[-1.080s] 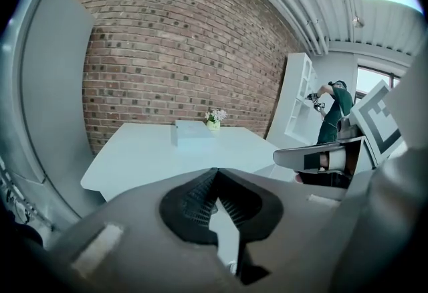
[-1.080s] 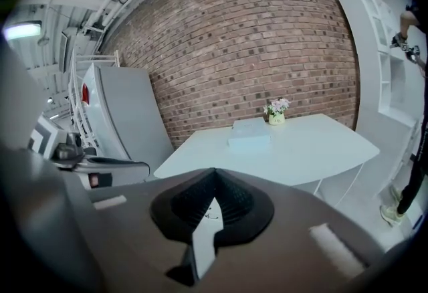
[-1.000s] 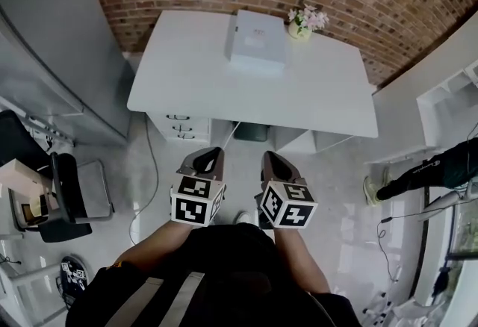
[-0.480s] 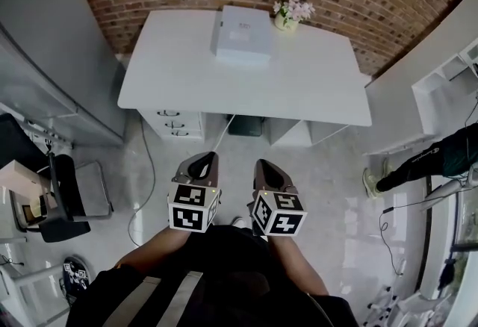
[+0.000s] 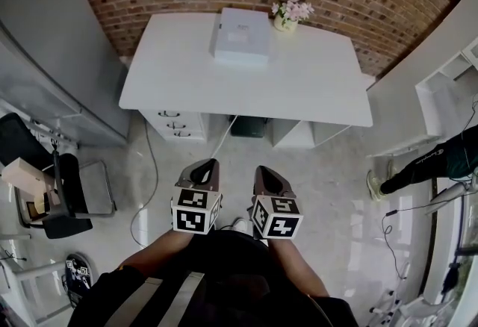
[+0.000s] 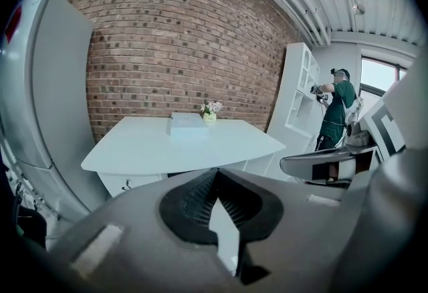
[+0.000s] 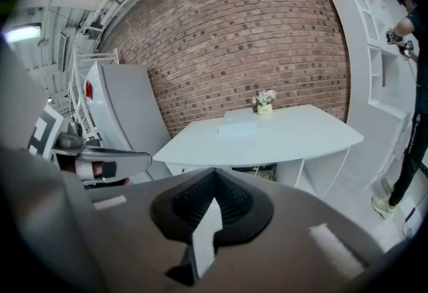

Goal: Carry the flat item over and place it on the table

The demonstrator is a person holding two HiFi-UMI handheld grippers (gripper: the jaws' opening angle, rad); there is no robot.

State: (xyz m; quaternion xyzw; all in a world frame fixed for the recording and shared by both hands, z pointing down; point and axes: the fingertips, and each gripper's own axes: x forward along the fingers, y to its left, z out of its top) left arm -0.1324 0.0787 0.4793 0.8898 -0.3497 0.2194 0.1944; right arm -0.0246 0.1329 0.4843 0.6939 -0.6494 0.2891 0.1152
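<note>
Holding nothing, the left gripper and right gripper keep their jaws pressed together, well apart from the flat box on the desk.

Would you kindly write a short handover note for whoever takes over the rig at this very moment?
Left gripper: shut, nothing between its fingers.
Right gripper: shut, also empty.
Both are held low in front of the body, over the floor and short of the white table.
The flat white box lies on the table near its far edge, next to the flower pot.
Done: the box appears to be placed on the table already.
Left: probably nothing; just check that it lies flat and steady.
</note>
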